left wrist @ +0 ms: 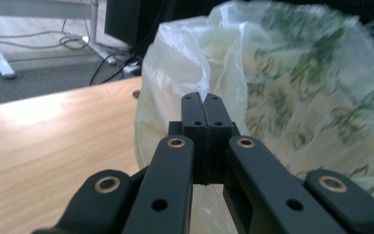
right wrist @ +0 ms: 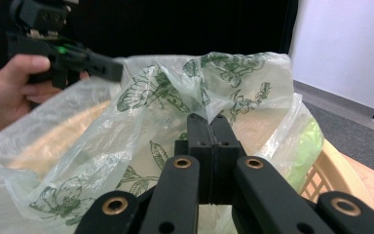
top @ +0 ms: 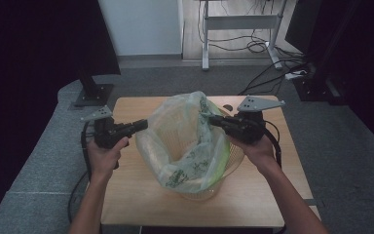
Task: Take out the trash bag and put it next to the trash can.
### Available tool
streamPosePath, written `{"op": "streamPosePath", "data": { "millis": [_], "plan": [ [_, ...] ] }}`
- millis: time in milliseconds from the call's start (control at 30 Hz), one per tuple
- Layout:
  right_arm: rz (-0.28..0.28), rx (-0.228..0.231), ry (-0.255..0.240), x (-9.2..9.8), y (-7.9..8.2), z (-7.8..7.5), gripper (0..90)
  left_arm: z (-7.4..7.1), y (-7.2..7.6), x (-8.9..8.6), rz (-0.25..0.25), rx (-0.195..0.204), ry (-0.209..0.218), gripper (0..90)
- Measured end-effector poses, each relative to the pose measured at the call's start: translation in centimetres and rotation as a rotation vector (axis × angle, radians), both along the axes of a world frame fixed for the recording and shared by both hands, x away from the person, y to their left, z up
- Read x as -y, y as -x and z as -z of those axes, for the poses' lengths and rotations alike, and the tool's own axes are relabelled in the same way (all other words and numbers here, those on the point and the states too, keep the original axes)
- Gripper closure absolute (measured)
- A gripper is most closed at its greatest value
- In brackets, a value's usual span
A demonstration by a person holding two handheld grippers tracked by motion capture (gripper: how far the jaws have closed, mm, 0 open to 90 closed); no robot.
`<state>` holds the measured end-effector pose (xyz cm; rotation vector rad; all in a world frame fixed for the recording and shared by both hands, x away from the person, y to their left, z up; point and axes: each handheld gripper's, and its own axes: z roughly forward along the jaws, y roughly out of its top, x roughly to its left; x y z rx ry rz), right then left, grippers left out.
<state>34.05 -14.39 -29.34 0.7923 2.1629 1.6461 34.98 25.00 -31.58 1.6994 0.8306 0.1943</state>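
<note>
A thin translucent plastic bag w/ green leaf print is seen draped in and over a pale beige lattice-walled plastic basket, which stands upright at approx. the centre of a light wooden table. The bag's mouth is held open upward, its film bulging above the basket rim.

The left gripper is held level at the bag's left edge. In the left gripper view its jaws are seen pressed together, w/ a fold of the bag's film pinched between the tips; bag film is seen directly behind and to the right.

The right gripper is held at the bag's upper right edge, pointed toward the left one. In the right gripper view the jaws are likewise closed flat against each other, and the printed film appears gathered at the tips; a pinch on the rim is indicated, tho the contact itself is partly hidden by folds. The basket wall is seen at lower right of that view, and the left gripper w/ its hand is seen across the bag at upper left.

The two grippers are set well apart, w/ the bag's opening between them.
</note>
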Motion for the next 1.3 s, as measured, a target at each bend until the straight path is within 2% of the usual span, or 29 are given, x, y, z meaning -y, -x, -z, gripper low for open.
{"op": "streamPosePath", "data": {
  "millis": [167,233,500,633,867,1033,1133,1233,1300],
  "plan": [
    [-0.015,-0.012,-0.026,-0.2,0.1,-0.2,88.8,-2.0,0.1,-0.4,-0.003,0.026,0.011,90.0],
    [-0.018,-0.004,-0.028,-0.3,0.2,-0.4,88.8,-2.5,0.2,-0.5,-0.001,0.032,0.02,90.0],
    [-0.022,0.012,-0.064,0.0,0.4,-1.1,88.8,-5.2,0.0,0.5,0.017,0.061,0.038,90.0],
    [-0.042,0.018,-0.097,0.5,0.9,-1.5,88.8,-6.0,0.4,1.8,0.047,0.078,0.03,90.0],
    [-0.089,0.018,-0.141,1.0,1.6,-1.8,88.8,-6.3,0.9,3.8,0.11,0.077,0.042,90.0],
    [-0.137,0.022,-0.117,-0.1,2.0,-2.0,88.8,-6.7,1.5,6.1,0.17,0.075,0.032,90.0],
    [-0.16,0.012,-0.113,-1.0,2.0,-2.1,88.8,-6.9,1.9,7.5,0.209,0.074,0.036,90.0],
    [-0.185,0.006,-0.114,-1.8,2.0,-2.3,88.3,-7.0,2.1,9.1,0.235,0.075,0.021,90.0],
    [-0.196,-0.007,-0.115,-2.3,2.0,-2.3,83.7,-6.9,2.3,9.8,0.248,0.076,0.013,90.0]
  ]
}}
